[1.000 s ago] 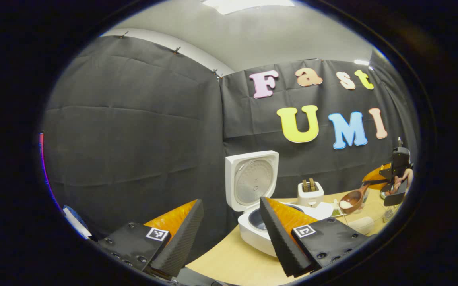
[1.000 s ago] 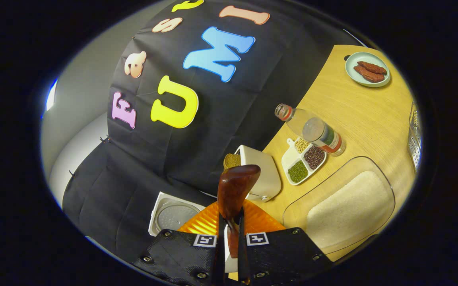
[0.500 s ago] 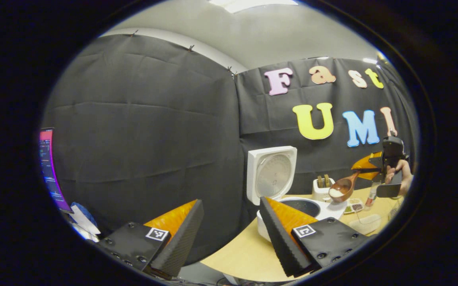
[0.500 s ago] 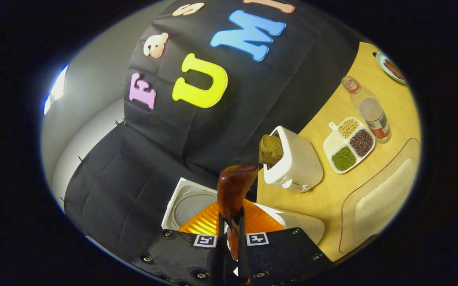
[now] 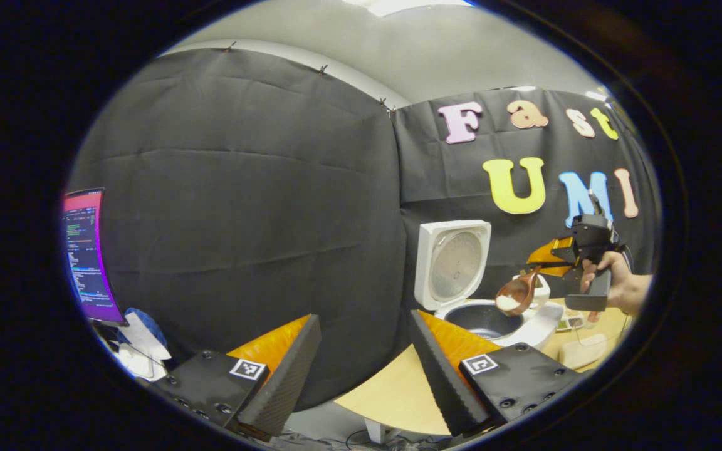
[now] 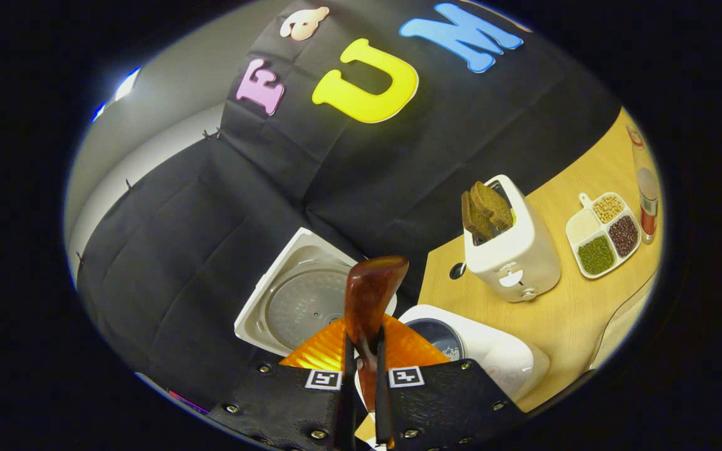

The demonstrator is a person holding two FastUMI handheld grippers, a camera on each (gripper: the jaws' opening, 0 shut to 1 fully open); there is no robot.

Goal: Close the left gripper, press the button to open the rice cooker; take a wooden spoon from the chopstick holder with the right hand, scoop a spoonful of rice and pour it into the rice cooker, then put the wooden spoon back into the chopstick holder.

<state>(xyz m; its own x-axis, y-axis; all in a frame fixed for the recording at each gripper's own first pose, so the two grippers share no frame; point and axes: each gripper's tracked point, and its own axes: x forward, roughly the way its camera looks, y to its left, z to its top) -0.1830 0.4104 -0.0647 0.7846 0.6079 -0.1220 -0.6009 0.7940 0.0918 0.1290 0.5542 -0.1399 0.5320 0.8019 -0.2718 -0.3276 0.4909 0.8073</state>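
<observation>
**Holding a loaded spoon over the open cooker**

Right gripper fingers pressed together on the wooden spoon, pinching the handle; bowl end sticks out forward past the fingertips. In the left gripper view that same gripper sits farther off, a hand on its grip, spoon bowl tilted with a small heap of white rice in it. Bowl hangs just above the near rim of the rice cooker, apart from it.

Rice cooker lid stands upright, fully open, inner pot dark and exposed. Cooker sits at the tabletop's left end, near the back edge against the black cloth wall.

Left gripper spread wide, nothing between the fingers, hovering off the tabletop's left edge and well apart from the cooker.

Other items in the right gripper view: white toaster with two brown slices sticking up, just behind the cooker along the back edge; divided dish of beans and grains beside it toward the right; bottle past that. A monitor glows off to the left of the booth.
</observation>
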